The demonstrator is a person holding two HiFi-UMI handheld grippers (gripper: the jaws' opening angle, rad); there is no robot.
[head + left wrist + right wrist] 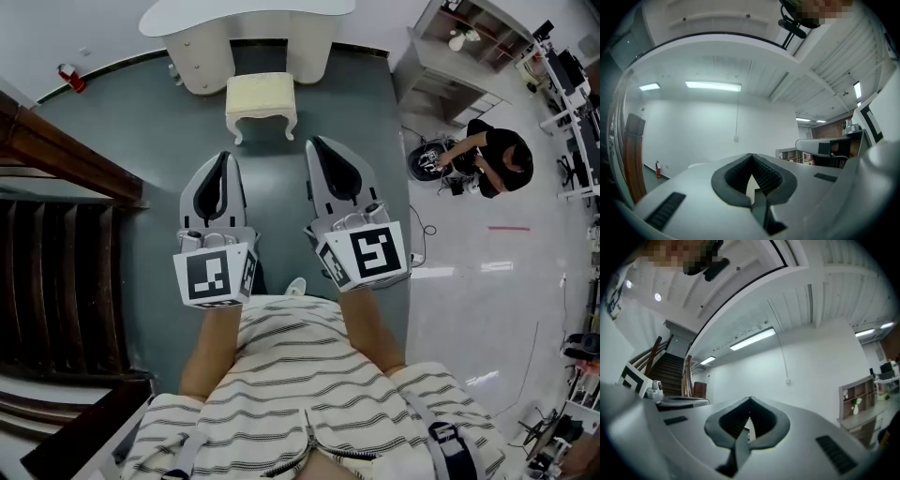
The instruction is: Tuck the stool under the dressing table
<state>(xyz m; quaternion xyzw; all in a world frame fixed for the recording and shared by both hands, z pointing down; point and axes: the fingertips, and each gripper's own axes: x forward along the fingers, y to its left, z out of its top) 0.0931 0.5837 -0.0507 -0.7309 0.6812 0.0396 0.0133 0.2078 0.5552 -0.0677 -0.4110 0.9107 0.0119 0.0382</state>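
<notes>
In the head view a cream stool (262, 101) with a cushioned top stands on the grey floor, just in front of the white dressing table (246, 28). My left gripper (221, 156) and right gripper (317, 143) are held side by side short of the stool, apart from it, both shut with nothing between the jaws. In the left gripper view my left gripper (751, 155) points level at a white wall. My right gripper (750, 400) shows the same wall in its own view. Neither of those two views shows the stool.
A dark wooden staircase (56, 253) fills the left side. A small red fire extinguisher (71, 77) stands at the back left wall. A person in black (497, 159) crouches at the right by a shelf unit (469, 42). Cables lie on the pale floor there.
</notes>
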